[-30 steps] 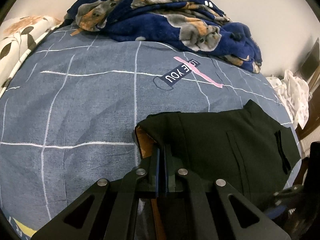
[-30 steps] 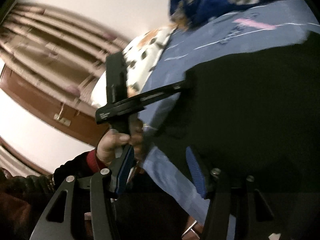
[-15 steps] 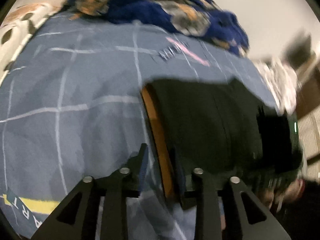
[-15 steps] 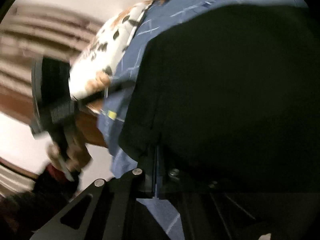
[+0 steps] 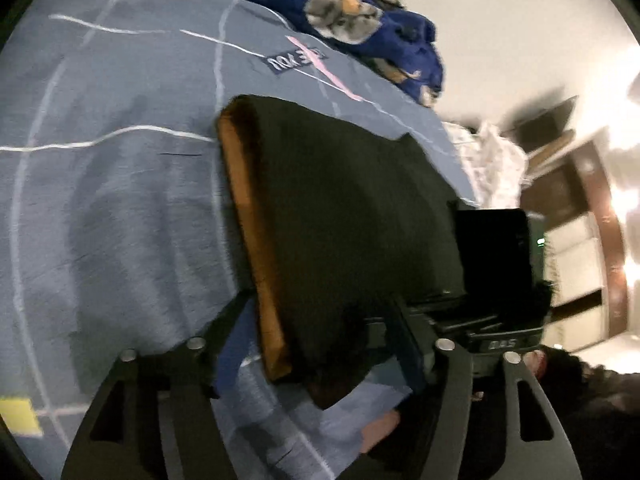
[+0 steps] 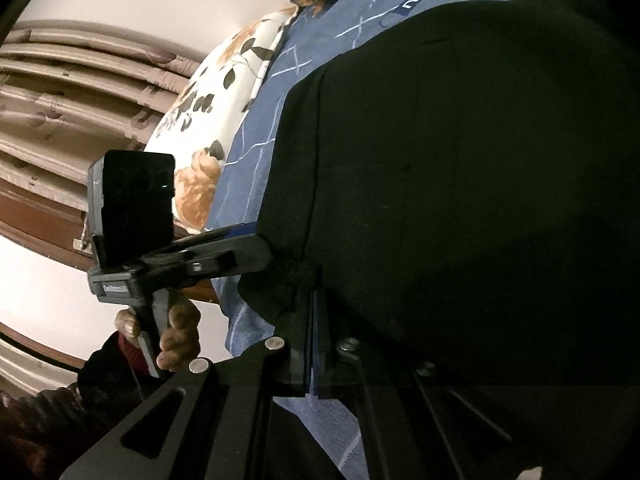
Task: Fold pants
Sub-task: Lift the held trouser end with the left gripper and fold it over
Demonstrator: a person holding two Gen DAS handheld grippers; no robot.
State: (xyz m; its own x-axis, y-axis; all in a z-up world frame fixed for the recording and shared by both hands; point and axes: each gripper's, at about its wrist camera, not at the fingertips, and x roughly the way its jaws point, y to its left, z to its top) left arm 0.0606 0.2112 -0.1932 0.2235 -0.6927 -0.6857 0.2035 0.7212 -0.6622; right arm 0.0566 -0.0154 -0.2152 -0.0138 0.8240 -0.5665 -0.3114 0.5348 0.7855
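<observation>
While pants [image 5: 352, 216] lie on the blue grid bedsheet [image 5: 120, 200] | left gripper [image 5: 320, 364] opening, corner between jaws | right gripper [image 6: 312, 344] clamped on pants edge | floral pillow [image 6: 216, 120], curtain [image 6: 80, 92] behind

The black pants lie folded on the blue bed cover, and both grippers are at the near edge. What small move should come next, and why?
Probably draw the left gripper back off the pants: its jaws are opening and the hem with the orange lining lies loose between them, so that side looks released. The right gripper is shut on the pants' near edge, so it likely makes the next fold.
</observation>
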